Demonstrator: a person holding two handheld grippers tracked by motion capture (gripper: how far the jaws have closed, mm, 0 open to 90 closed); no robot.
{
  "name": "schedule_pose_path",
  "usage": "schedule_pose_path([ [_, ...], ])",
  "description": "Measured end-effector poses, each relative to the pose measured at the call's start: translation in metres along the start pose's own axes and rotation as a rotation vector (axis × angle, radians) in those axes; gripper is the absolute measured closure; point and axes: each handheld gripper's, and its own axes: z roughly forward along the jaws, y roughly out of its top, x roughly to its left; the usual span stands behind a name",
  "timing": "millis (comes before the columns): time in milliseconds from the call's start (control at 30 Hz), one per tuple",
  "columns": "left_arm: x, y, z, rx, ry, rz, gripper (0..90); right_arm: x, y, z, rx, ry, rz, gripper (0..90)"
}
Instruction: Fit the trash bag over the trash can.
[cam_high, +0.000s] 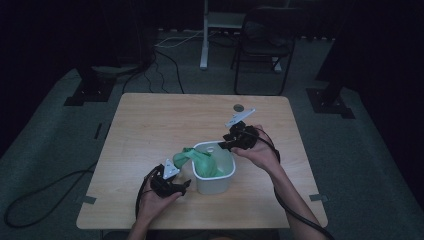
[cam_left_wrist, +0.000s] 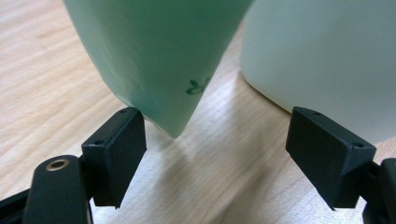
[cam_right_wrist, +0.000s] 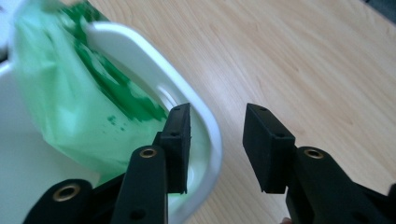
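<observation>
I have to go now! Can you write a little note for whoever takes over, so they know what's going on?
Left gripper: jaws open, empty, beside the white bin.
Right gripper: jaws open, one either side of the bin's rim, not gripping.
Green bag: partly inside the bin, one end hanging out toward the left gripper.
Done: bag put in.
Left: probably spread the bag over the rim.

On the worktop (cam_high: 150, 130) stand 1 white plastic bin (cam_high: 214, 175) and 1 green plastic bag (cam_high: 197, 159), which lies partly in the bin and partly over its rim. There are 2 claws: 1 left claw (cam_high: 184, 184) and 1 right claw (cam_high: 223, 145). 2 hands hold them. Behind the worktop stands 1 dark chair (cam_high: 264, 45)
</observation>
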Motion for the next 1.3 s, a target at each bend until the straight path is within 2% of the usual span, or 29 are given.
schedule_pose_path([
  [100,0.006,-0.001,-0.004,-0.018,0.008,-0.024,20.9,-0.001,-0.002,0.002,0.007,0.023,0.004,75.2],
  [200,0.013,-0.002,-0.008,-0.023,0.017,-0.038,20.9,0.000,-0.002,0.002,0.015,0.012,-0.005,78.3],
  [333,0.020,-0.004,-0.010,-0.027,0.031,-0.060,20.9,-0.004,-0.004,0.000,0.018,-0.022,0.005,78.6],
  [500,0.028,-0.005,-0.007,-0.015,0.046,-0.076,21.1,-0.015,-0.008,-0.003,0.009,-0.035,0.034,78.6],
  [567,0.031,-0.004,-0.005,-0.013,0.041,-0.081,24.4,-0.019,-0.010,-0.004,0.005,-0.041,0.043,78.6],
  [800,0.039,0.000,0.006,-0.021,0.014,-0.109,27.0,-0.026,-0.014,-0.008,-0.001,-0.056,0.072,78.4],
  [933,0.040,0.004,0.011,-0.028,-0.004,-0.105,27.5,-0.029,-0.015,-0.014,-0.045,-0.022,0.092,70.0],
  [1000,0.041,0.006,0.015,-0.030,-0.015,-0.100,32.5,-0.028,-0.014,-0.021,-0.082,-0.011,0.101,65.1],
  [1200,0.042,0.014,0.023,-0.054,-0.064,-0.081,35.6,-0.023,-0.018,-0.039,-0.109,-0.031,0.082,58.6],
  [1300,0.040,0.017,0.024,-0.075,-0.097,-0.063,35.7,-0.025,-0.024,-0.045,-0.117,-0.041,0.091,57.3],
])
